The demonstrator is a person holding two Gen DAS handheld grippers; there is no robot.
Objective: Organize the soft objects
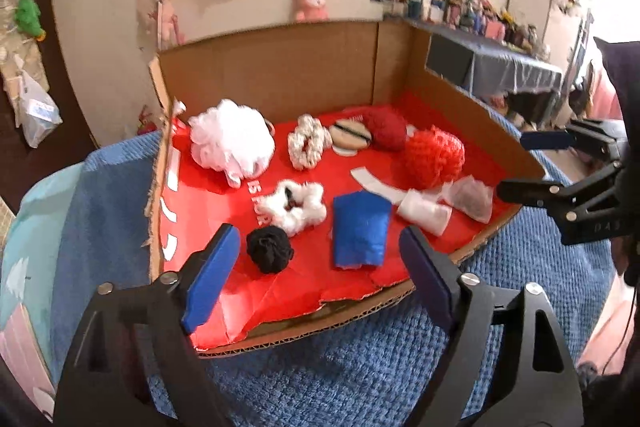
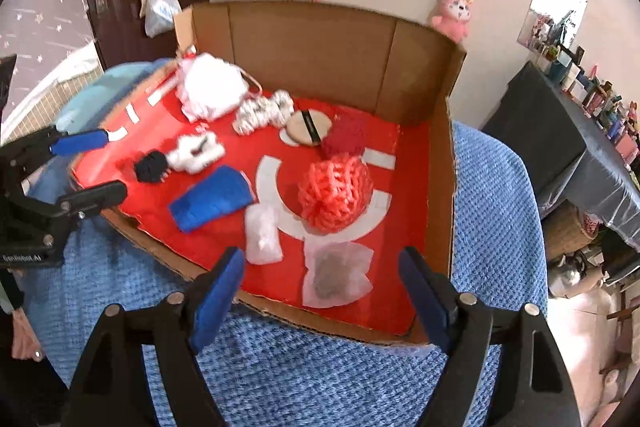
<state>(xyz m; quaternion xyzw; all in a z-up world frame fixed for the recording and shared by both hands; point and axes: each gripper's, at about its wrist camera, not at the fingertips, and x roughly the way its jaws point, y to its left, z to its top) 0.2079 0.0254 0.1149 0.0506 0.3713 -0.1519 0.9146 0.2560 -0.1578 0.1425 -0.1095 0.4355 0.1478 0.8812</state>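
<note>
A cardboard box (image 1: 280,67) with a red floor lies on a blue blanket and holds several soft objects. Among them are a white mesh pouf (image 1: 232,137), a black scrunchie (image 1: 269,249), a fluffy white scrunchie (image 1: 296,205), a blue cloth (image 1: 360,231), a red-orange mesh pouf (image 1: 434,157), a dark red ball (image 1: 386,127) and a white sachet (image 2: 335,275). My left gripper (image 1: 320,275) is open and empty over the box's near edge, by the black scrunchie. My right gripper (image 2: 322,295) is open and empty in front of the sachet (image 1: 474,197).
The blue blanket (image 2: 320,367) covers the surface under the box. A dark table (image 2: 560,147) crowded with small items stands to the right. Bags and a pink plush (image 2: 454,15) hang on the wall behind. The box (image 2: 312,43) has walls at the back and right.
</note>
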